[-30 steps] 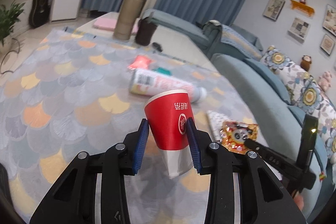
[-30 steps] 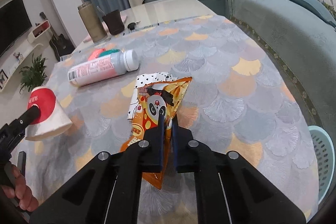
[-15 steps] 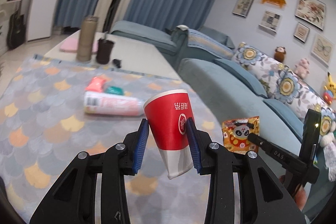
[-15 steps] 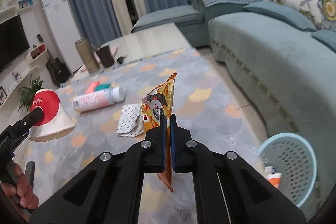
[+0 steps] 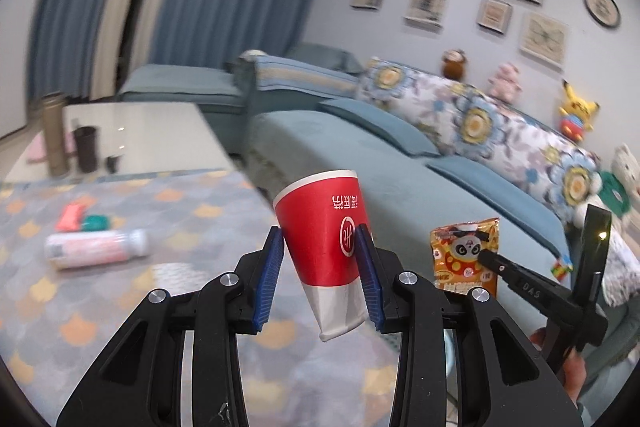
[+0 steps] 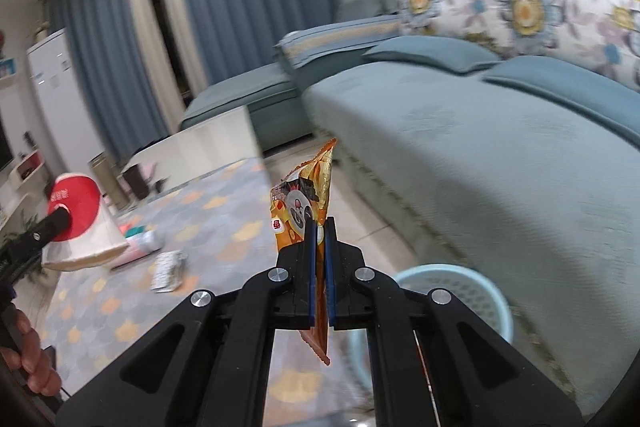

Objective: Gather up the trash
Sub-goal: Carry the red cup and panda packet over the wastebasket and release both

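1. Our left gripper [image 5: 322, 251] is clamped on the red paper cup [image 5: 326, 239], centre of the left view, tilted with its mouth up.
2. Our right gripper [image 6: 319, 227] pinches the orange snack bag [image 6: 306, 199] edge-on at frame centre.
3. The light-blue basket [image 6: 472, 291] sits lower right, beside the sofa [image 6: 500, 155]; we should centre each item over its rim before parting the jaws, bag first.
4. A bottle [image 5: 96, 250] and a wrapper [image 6: 168, 269] wait on the table [image 5: 120, 307], left of frame.

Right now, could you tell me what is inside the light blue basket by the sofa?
Only the light blue basket rim and perforated inner wall show; the right gripper fingers and orange snack packet cover the rest, so its contents cannot be seen.
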Motion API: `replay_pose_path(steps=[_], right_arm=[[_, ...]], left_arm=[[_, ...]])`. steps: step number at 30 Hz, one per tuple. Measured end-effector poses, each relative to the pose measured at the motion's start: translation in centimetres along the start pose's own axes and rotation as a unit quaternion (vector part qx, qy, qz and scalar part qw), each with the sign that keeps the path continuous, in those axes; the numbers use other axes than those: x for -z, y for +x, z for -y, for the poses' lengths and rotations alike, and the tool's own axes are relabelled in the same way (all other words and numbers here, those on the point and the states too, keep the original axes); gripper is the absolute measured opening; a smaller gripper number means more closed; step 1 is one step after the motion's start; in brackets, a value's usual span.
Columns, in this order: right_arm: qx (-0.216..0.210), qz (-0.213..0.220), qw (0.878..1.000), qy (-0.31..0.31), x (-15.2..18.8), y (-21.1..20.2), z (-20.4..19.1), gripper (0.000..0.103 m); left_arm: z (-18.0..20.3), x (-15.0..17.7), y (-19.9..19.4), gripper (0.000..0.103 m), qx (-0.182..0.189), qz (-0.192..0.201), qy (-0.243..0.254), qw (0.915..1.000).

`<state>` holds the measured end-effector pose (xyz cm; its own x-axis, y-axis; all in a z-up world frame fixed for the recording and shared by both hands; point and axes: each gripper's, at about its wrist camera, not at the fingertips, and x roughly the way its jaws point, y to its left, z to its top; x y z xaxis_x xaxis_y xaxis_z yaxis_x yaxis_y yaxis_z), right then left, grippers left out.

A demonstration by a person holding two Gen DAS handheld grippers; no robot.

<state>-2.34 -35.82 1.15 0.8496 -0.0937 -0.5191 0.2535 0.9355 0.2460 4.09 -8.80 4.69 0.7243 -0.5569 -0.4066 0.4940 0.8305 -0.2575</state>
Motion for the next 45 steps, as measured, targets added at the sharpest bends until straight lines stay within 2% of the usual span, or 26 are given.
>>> replay_pose_path(steps=[5,8,10,15,20,24,27,36,45], right_arm=[[0.042,-0.012,0.999,0.031,1.3,-0.3,6.0,0.002],[0.064,-0.028,0.997,0.038,2.4,0.4,8.3,0.002],[0.077,-0.047,0.995,0.049,3.8,1.4,10.1,0.002],[0.092,-0.097,0.988,0.079,7.0,4.8,13.3,0.002],[0.089,-0.141,0.981,0.104,10.1,7.9,14.8,0.002],[0.085,-0.16,0.978,0.107,11.7,9.7,15.1,0.002],[0.081,-0.173,0.975,0.114,12.3,10.5,15.3,0.003],[0.07,-0.179,0.976,0.103,11.9,10.7,14.4,0.008],[0.063,-0.156,0.983,0.078,9.9,8.5,11.6,0.033]], left_arm=[[5.0,1.3,4.1,0.035,0.038,-0.032,0.025,0.9984],[7.1,3.4,8.1,0.035,0.066,-0.075,0.034,0.9944],[7.6,4.9,10.0,0.035,0.082,-0.101,0.027,0.9911],[8.3,9.1,14.6,0.035,0.091,-0.172,0.03,0.9805],[7.9,11.3,16.9,0.036,0.091,-0.213,0.028,0.9723],[7.4,12.1,17.6,0.037,0.094,-0.228,0.027,0.9686],[7.0,12.4,17.9,0.042,0.094,-0.235,0.021,0.9672],[5.5,11.5,16.7,0.043,0.089,-0.223,0.013,0.9706],[4.1,9.6,14.1,0.043,0.093,-0.193,0.01,0.9768]])
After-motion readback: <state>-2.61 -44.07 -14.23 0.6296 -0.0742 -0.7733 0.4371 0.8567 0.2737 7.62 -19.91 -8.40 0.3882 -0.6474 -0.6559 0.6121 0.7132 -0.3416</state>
